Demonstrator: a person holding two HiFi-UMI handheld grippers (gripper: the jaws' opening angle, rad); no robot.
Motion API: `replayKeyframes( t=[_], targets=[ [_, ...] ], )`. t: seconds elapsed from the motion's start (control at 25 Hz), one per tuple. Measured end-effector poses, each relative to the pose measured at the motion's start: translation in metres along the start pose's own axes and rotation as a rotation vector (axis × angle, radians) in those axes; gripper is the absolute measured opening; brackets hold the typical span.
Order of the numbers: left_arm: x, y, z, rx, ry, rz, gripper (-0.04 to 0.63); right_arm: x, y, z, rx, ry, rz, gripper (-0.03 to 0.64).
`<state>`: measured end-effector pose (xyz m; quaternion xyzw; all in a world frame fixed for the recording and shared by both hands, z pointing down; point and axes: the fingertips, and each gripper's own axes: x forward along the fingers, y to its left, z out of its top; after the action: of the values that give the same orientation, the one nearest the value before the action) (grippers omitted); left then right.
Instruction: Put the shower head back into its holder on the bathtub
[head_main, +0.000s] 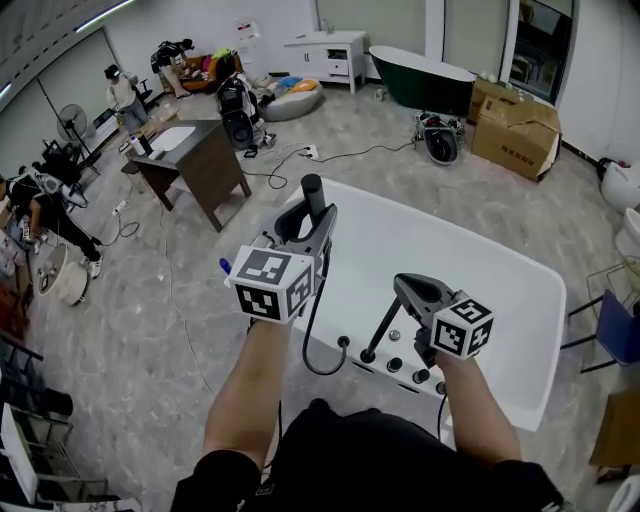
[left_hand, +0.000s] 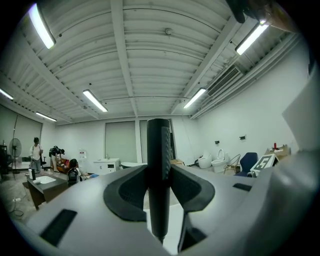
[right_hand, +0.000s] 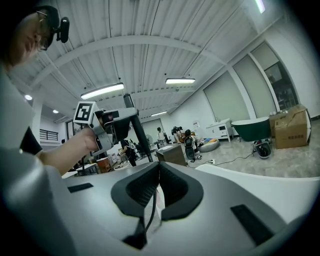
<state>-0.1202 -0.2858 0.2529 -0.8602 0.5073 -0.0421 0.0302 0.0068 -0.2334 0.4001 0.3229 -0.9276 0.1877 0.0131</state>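
The black stick-shaped shower head (head_main: 312, 192) (left_hand: 159, 170) stands upright between the pads of my left gripper (head_main: 318, 218) (left_hand: 159, 189), which is shut on it, above the near left corner of the white bathtub (head_main: 480, 290). Its black hose (head_main: 308, 335) loops down to the tub deck. My right gripper (head_main: 403, 287) (right_hand: 157, 192) hovers over the deck's black knobs (head_main: 395, 365); its jaws are closed on a thin black line that looks like the hose (right_hand: 145, 220), running taut down to the deck (head_main: 370, 352). The right gripper view also shows the left gripper (right_hand: 117, 122) holding the shower head (right_hand: 139, 135).
A dark wooden desk (head_main: 200, 160) stands left of the tub. Farther back are a dark green tub (head_main: 425, 80), cardboard boxes (head_main: 515, 130) and a white cabinet (head_main: 330, 55). People (head_main: 122, 95) stand at the far left. A blue chair (head_main: 615, 330) is at the right.
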Motion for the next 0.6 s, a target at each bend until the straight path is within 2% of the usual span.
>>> replayKeyframes(
  t=[0.36, 0.6],
  targets=[
    [0.055, -0.003, 0.037, 0.038, -0.055, -0.129, 0.149, 0.01, -0.029, 0.022, 0.032, -0.048, -0.09, 0.017],
    [0.071, 0.009, 0.062, 0.049, -0.1, -0.165, 0.149, 0.025, -0.035, 0.026, 0.043, -0.063, -0.112, 0.017]
  ],
)
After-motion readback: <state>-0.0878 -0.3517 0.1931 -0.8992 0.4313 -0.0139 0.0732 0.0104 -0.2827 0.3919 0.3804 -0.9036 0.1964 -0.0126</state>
